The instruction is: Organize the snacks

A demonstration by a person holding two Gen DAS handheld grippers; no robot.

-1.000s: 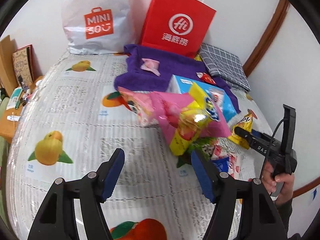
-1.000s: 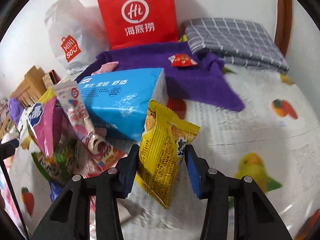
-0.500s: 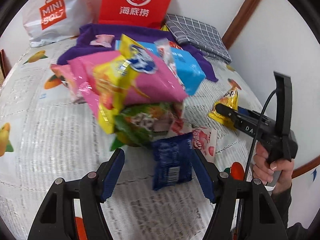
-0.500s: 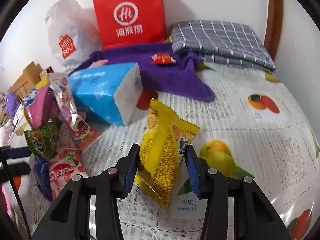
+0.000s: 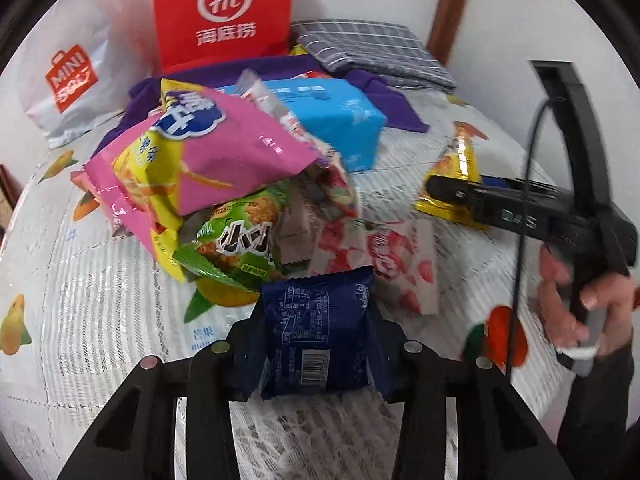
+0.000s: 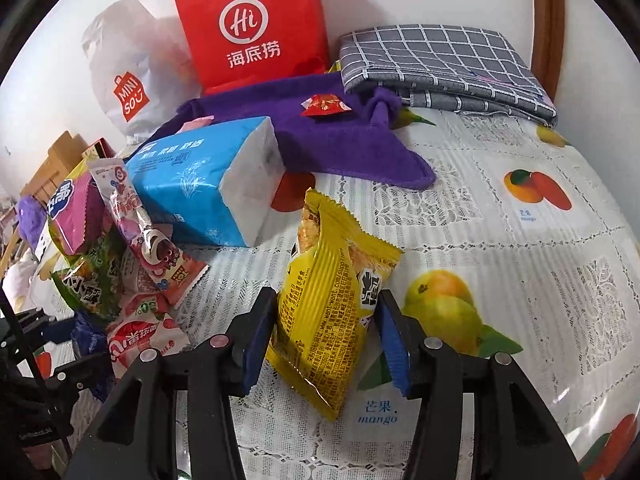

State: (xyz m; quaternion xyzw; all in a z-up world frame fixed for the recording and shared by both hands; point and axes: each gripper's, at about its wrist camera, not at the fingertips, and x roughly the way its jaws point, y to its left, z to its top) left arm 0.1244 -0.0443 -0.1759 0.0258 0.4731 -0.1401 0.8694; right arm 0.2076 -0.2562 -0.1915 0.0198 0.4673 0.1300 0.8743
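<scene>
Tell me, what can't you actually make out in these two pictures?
- Left wrist view: the dark blue packet shows only its barcode side; its front is turned away.
- Left wrist view: the yellow packet is partly hidden behind the right hand-held gripper.
- Right wrist view: the red bag's contents are hidden by its walls.

Colours and patterns around your two tongs

Between your left tongs (image 5: pixel 318 340) you have a dark blue packet (image 5: pixel 316 336) with white print and a barcode; just beyond it lie a green packet (image 5: pixel 236 240), a white packet with red strawberries (image 5: pixel 384 264) and a pink and yellow bag (image 5: pixel 200 160) with a blue logo. Between the blue pads of your black right tongs (image 6: pixel 326 344) is a yellow packet (image 6: pixel 324 312) with black print. Under both is a white lace-pattern cloth (image 6: pixel 500 300) with printed mangoes. Far beyond are a light blue tissue pack (image 6: pixel 200 184), a purple towel (image 6: pixel 340 144), a grey checked cloth (image 6: pixel 440 60), a red bag (image 6: pixel 252 24) with white logo and a white bag (image 6: pixel 132 76) with red logo.
</scene>
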